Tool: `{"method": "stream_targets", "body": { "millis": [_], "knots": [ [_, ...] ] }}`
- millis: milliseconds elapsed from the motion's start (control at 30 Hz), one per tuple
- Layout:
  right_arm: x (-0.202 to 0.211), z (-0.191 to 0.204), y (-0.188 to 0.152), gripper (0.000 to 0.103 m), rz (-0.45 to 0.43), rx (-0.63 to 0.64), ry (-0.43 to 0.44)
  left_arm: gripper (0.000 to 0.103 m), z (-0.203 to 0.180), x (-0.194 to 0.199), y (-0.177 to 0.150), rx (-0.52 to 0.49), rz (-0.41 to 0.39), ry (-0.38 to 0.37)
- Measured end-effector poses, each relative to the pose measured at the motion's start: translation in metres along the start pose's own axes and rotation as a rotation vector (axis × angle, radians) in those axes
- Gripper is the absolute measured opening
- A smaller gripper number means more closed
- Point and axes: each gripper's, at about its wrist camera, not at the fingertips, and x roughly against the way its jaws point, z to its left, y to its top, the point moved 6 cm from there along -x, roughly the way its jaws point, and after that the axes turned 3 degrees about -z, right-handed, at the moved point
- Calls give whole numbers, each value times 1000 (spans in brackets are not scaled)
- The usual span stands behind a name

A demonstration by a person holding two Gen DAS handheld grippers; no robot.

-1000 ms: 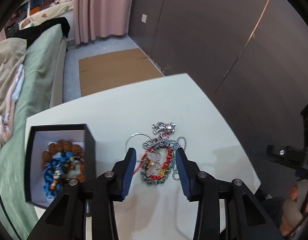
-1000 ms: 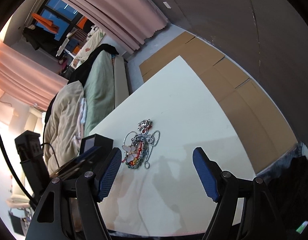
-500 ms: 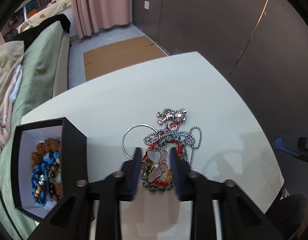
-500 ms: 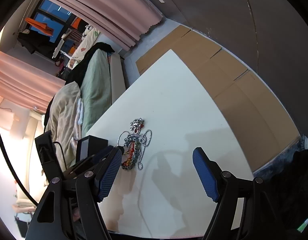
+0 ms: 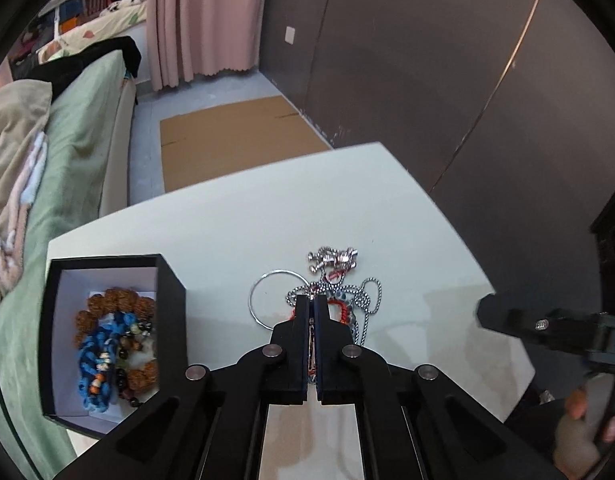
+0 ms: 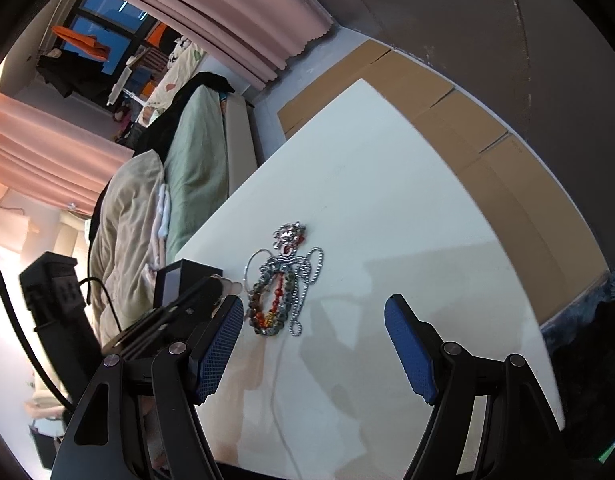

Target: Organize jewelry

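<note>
A tangle of jewelry lies mid-table: a silver hoop, a silver charm, a ball chain and a red and green bead bracelet. My left gripper is down in the pile, jaws pressed together on a pale petal-shaped pendant, of which only a sliver shows between the pads. The pendant's pale edge peeks out at the left gripper's tip in the right wrist view. My right gripper hovers open above the table just short of the pile, holding nothing.
A black box with a white lining stands left of the pile, holding a brown bead bracelet and a blue braided one. A bed runs past the table's left edge. Flattened cardboard lies on the floor beyond.
The left jaws have closed from wide open onto the pale pendant in the pile. The right gripper has sunk a little toward the table, still open.
</note>
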Motion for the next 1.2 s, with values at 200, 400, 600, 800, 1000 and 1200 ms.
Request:
{"method": "stream_targets", "body": {
  "millis": [200, 400, 600, 800, 1000, 1200],
  "knots": [
    [-14, 14, -3, 50, 26, 8, 51, 1, 12, 19, 7, 26, -42, -13],
    [-34, 29, -7, 40, 55, 22, 56, 1, 27, 32, 8, 50, -67, -25],
    [-54, 37, -11, 29, 84, 33, 32, 1, 46, 45, 10, 77, -93, -38],
    [-71, 53, -12, 29, 96, 53, 51, 1, 61, 55, 9, 104, -112, -44],
    [-94, 56, -16, 29, 129, 49, 10, 1, 77, 66, 9, 131, -135, -45],
    [-108, 58, -18, 29, 142, 63, -53, 1, 93, 73, 9, 156, -142, -40]
  ]
}}
